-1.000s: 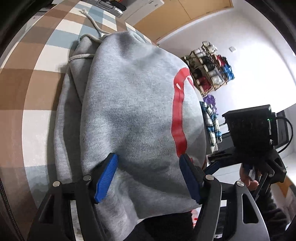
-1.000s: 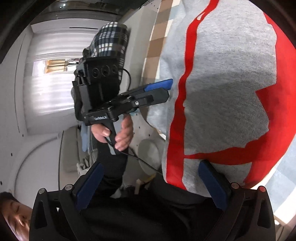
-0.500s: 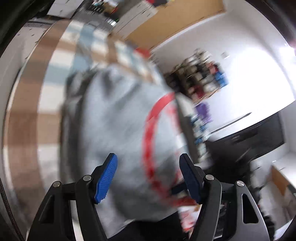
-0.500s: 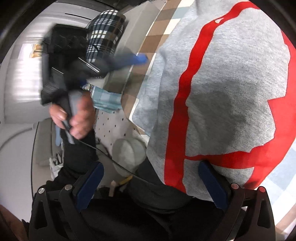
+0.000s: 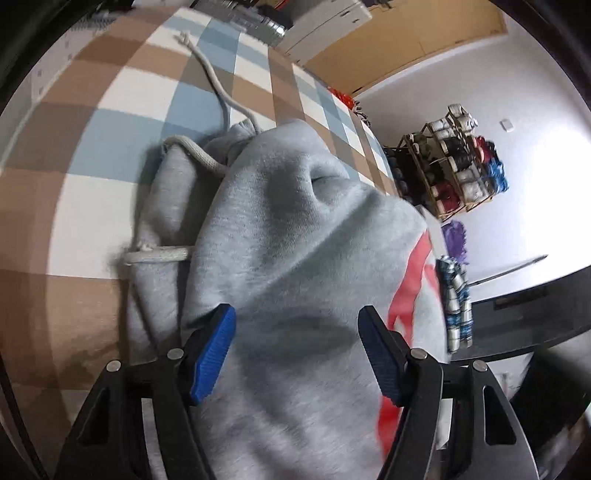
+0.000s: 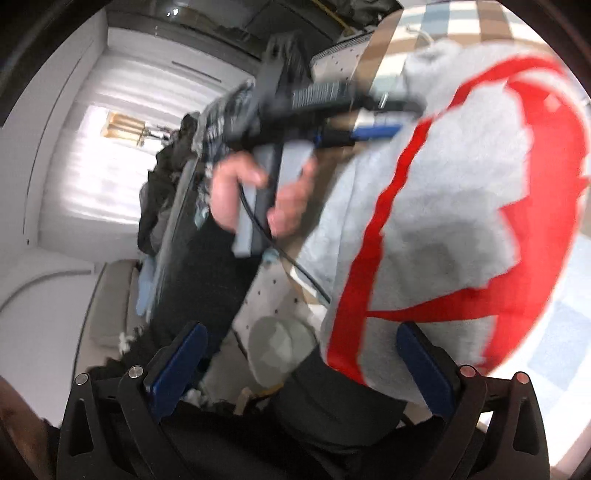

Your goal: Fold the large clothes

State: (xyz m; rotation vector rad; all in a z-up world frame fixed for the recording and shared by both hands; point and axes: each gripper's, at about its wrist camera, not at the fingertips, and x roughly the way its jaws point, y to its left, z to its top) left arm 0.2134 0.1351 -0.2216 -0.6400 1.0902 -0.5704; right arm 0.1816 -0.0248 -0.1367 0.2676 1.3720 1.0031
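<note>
A folded grey hoodie [image 5: 295, 229] with a red print [image 5: 413, 273] lies on the brown, blue and white checked tablecloth [image 5: 92, 155]. Its hood is bunched at the left, and white drawstrings [image 5: 218, 88] trail from it over the cloth. My left gripper [image 5: 295, 317] hovers open over the near part of the hoodie, its blue pads apart from the fabric. In the right wrist view the hoodie [image 6: 443, 236] hangs over the table's edge. There my right gripper [image 6: 301, 332] stands wide open with nothing between its pads. A hand [image 6: 258, 192] holds the blurred left gripper [image 6: 399, 114] at the hoodie's far side.
A wooden rack of yarn spools [image 5: 454, 162] stands against the white wall past the table. A plaid cloth [image 5: 456, 302] hangs near the table's right end. Boxes [image 5: 325, 22] sit at the far edge. A curtained window [image 6: 110, 155] is at the left.
The left gripper has swung across toward the hood end, so the drawstrings now show more fully. In the right wrist view the hand with the left gripper has moved over to the hoodie.
</note>
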